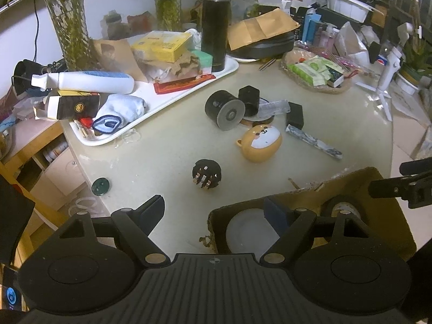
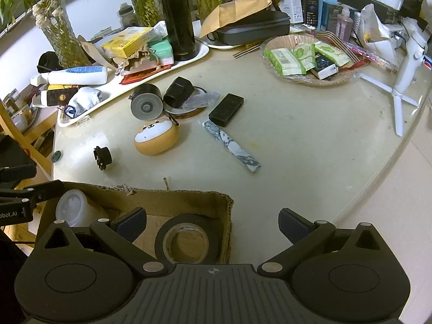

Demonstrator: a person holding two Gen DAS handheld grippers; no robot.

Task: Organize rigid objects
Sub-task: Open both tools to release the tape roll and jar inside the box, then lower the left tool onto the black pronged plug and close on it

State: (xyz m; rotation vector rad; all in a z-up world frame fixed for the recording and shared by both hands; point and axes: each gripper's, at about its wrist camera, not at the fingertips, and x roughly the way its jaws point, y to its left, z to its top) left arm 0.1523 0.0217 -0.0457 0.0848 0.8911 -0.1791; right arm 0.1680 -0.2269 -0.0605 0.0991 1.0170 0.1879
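Cluttered cream tabletop (image 2: 310,140), crowded along the far edge with glass vases, a black thermos (image 2: 178,19) and a white tray (image 1: 172,100) heaped with boxes and a lotion bottle. Near the front edge, an open cardboard box (image 2: 226,216) holding a roll of black tape (image 2: 186,239) at right and a white lidded tub (image 2: 71,208) at left.

Left gripper (image 1: 216,210) poised over the box's left corner, jaws standing wide apart, nothing between the pads. Right gripper (image 2: 213,224) hanging over the box's right wall, jaws likewise spread wide, empty, tape roll lying just below.

Loose on the open table beyond the box: a small black ribbed knob (image 1: 206,174), possibly a plug; a dog-faced orange case (image 2: 156,140); a black cylinder with a grey end (image 2: 145,105); a black hexagonal cap (image 2: 178,91) on a coaster; a black rectangular block (image 2: 226,109); and a marble-patterned bar (image 2: 232,145) just right of the case.
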